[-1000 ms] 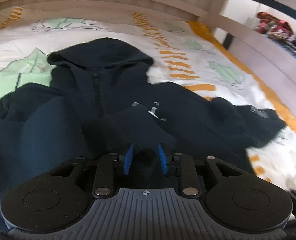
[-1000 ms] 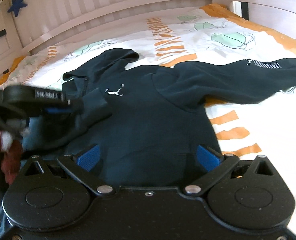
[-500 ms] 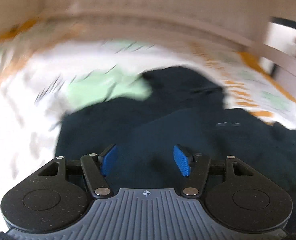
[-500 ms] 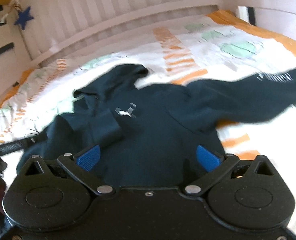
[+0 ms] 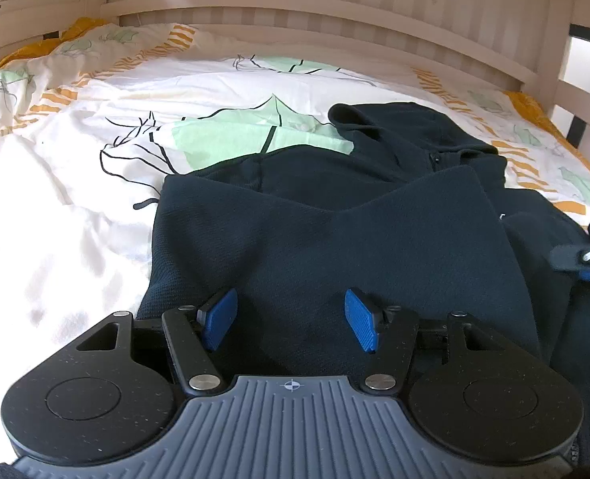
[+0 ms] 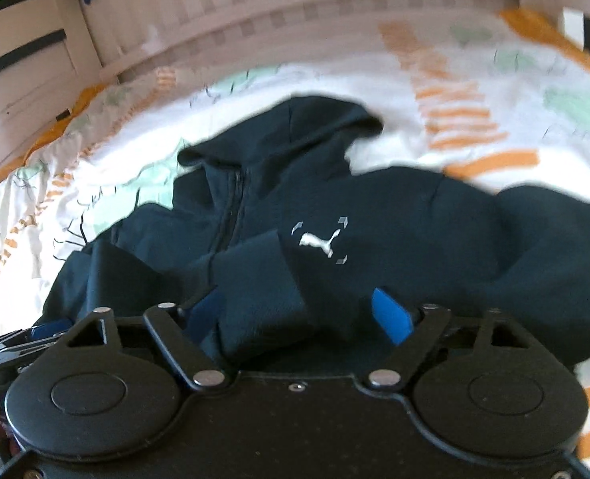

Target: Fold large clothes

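A dark navy zip hoodie (image 5: 334,239) lies face up on the bed, hood toward the headboard. Its left sleeve is folded across the chest. In the right wrist view the hoodie (image 6: 374,207) shows a white logo and the folded sleeve cuff (image 6: 255,275). My left gripper (image 5: 291,319) is open and empty, just above the folded sleeve. My right gripper (image 6: 302,315) is open, its jaws on either side of the cuff, which lies between them. The hoodie's right sleeve runs off to the right.
The bed has a white duvet (image 5: 75,199) with green leaves and orange stripes. A slatted wooden headboard (image 5: 295,8) stands behind, and side rails (image 5: 574,80) stand on the right. The right gripper's tip (image 5: 582,255) shows at the left view's right edge.
My left gripper let go of the sleeve cuff, opened and swung left. My right gripper moved forward and lower over the cuff and narrowed somewhat.
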### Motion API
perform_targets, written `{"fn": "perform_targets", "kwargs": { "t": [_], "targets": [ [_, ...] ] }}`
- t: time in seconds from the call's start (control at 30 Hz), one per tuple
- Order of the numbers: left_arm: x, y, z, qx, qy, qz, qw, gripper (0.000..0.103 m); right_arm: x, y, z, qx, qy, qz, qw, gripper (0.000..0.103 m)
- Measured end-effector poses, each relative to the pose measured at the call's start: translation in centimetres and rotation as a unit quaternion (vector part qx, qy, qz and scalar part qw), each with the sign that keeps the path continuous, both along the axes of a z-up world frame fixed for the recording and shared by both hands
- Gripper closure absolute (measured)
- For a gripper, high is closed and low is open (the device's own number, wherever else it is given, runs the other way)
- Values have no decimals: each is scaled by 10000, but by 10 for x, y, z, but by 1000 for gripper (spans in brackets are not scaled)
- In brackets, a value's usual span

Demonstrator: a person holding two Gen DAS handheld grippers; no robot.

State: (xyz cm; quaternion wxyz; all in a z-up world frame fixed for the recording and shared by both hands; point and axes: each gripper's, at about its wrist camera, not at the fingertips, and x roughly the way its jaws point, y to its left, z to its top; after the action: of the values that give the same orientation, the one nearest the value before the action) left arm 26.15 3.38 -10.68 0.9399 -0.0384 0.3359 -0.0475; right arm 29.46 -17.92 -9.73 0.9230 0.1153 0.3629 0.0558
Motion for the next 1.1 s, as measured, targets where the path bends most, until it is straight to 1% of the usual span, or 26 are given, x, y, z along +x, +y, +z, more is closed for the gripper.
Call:
{"fn": "perform_targets", "kwargs": {
  "t": [0.03, 0.07, 0.13, 0.17, 0.2, 0.23, 0.27, 0.3, 0.33, 0.37, 0.4, 0.43, 0.47, 0.53, 0.57, 0.63, 0.67, 0.73, 0.77, 0.8, 0.87, 0.93, 1.03, 1.07, 1.1],
  "targets": [
    [0, 2, -1, -4, -4, 5, 10000, 45, 3, 1, -4, 8, 87, 25, 10000, 26],
    [0, 2, 0, -8, -6, 8, 10000, 45, 6, 3, -9, -26, 151, 39, 9999, 31],
    [0, 1, 1, 15, -3, 14, 10000, 45, 5, 8, -9, -55, 77, 94, 9999, 52],
    [0, 0, 2, 36, -2, 22, 10000, 45, 4, 8, -7, 82, 95, 151, 9998, 74],
    [0, 0, 3, 34, -10, 41, 10000, 45, 1, 8, -2, 200, 97, 112, 9997, 85],
    [0, 0, 5, -15, -24, 93, 10000, 45, -2, 7, 6, 307, -2, 144, 9994, 87],
    [0, 2, 8, -134, -46, 185, 9997, 45, -10, 5, 16, 371, -204, 133, 9990, 87],
    [0, 4, 10, -238, -66, 266, 9993, 45, -19, 2, 27, 342, -453, 31, 9984, 87],
    [0, 6, 11, -338, -81, 348, 9988, 45, -24, -1, 33, 240, -605, -97, 9978, 87],
    [2, 6, 10, -374, -52, 392, 9985, 45, -30, -5, 39, 72, -742, -287, 9968, 87],
    [5, 4, 8, -293, 14, 383, 9988, 45, -33, -8, 40, -44, -783, -448, 9959, 87],
    [5, 1, 6, -168, 26, 344, 9993, 45, -35, -13, 37, -105, -720, -566, 9957, 87],
    [5, -4, 5, 32, -6, 278, 9996, 44, -34, -19, 31, -115, -558, -625, 9964, 87],
    [3, -11, 2, 307, -63, 191, 9993, 43, -36, -23, 17, -136, -367, -632, 9972, 87],
    [3, -12, 1, 331, -85, 181, 9993, 43, -38, -22, 10, -213, -302, -606, 9975, 87],
    [3, -9, -1, 259, -93, 176, 9995, 42, -41, -18, -5, -359, -109, -540, 9978, 81],
    [2, -8, -1, 226, -98, 176, 9995, 42, -43, -17, -9, -354, -85, -559, 9978, 77],
    [2, -8, -1, 223, -110, 170, 9995, 42, -49, -18, -14, -324, -252, -632, 9972, 77],
    [2, -9, -2, 232, -115, 165, 9995, 41, -52, -19, -15, -316, -300, -683, 9967, 75],
    [2, -9, -2, 249, -120, 158, 9995, 41, -53, -20, -15, -306, -325, -754, 9962, 61],
    [3, -12, -2, 320, -112, 141, 9993, 38, -57, -25, -17, -250, -422, -837, 9953, 52],
    [3, -16, -2, 409, -105, 113, 9990, 36, -59, -27, -20, -166, -541, -835, 9949, 51],
    [3, -17, -2, 422, -105, 51, 9990, 31, -59, -24, -23, -208, -648, -826, 9943, 48],
    [4, -18, -2, 428, -100, 35, 9990, 30, -59, -23, -23, -232, -653, -755, 9947, 43],
    [4, -18, -3, 448, -93, 24, 9990, 28, -57, -21, -23, -243, -655, -672, 9953, 35]
  ]
}}
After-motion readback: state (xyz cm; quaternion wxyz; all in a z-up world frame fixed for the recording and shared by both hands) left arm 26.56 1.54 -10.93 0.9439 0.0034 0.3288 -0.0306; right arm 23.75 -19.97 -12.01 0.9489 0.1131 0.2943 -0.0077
